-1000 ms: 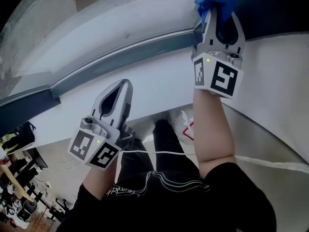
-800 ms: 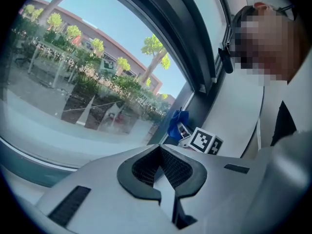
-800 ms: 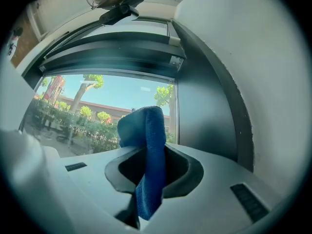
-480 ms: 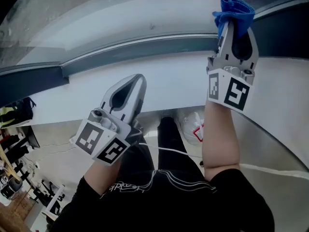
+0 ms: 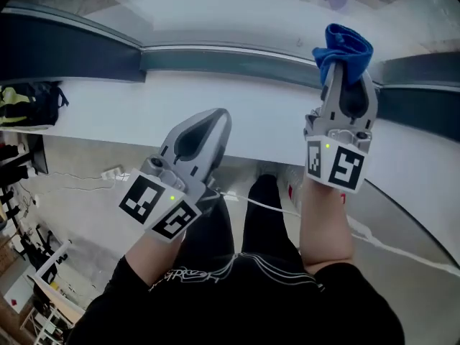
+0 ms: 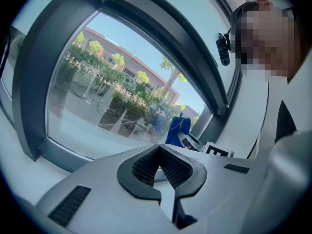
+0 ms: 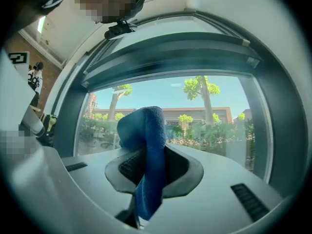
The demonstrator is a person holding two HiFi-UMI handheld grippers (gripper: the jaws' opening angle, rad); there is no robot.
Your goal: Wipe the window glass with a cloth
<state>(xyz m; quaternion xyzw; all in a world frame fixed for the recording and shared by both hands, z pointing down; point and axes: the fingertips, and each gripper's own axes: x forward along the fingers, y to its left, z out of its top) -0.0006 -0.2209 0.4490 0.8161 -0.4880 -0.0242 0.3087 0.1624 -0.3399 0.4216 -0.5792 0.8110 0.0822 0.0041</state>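
Right gripper view: cloth (image 7: 148, 150) between fingers (image 7: 193, 175)

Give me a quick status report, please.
Right gripper shut on blue microfibre cloth, facing clear window glass. Left gripper shut, empty. Nothing between cloth and glass.

The right gripper (image 7: 146, 179) pinches a blue cloth (image 7: 146, 150) before the window glass (image 7: 195, 111).

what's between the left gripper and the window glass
Head view: only bare white sill and the dark window frame separate the left gripper from the glass.
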